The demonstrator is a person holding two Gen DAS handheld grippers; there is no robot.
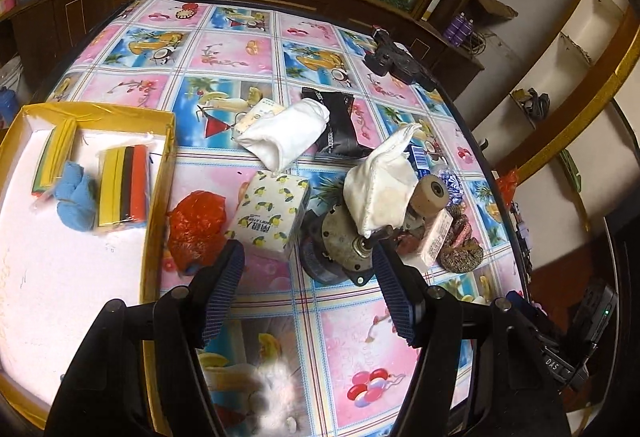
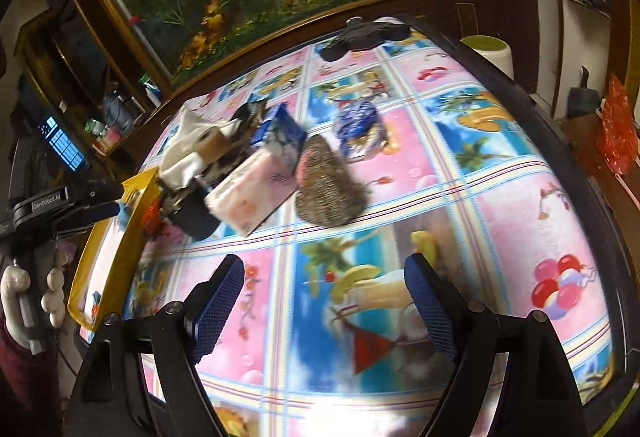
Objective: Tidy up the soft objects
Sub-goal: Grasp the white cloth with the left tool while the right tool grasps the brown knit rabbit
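Box (image 1: 160,173) at left holds sponges (image 1: 122,189) and blue cloth (image 1: 76,201); white cloths (image 1: 280,135) remain on desk (image 1: 352,349). Both jaws released, empty.

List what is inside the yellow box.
In the yellow box: a blue cloth and two striped sponge packs. The gripper hides the box's near corner.

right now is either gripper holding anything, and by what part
Nothing is held. The left gripper and the right gripper both stand open over the patterned tablecloth, with nothing between their pads.
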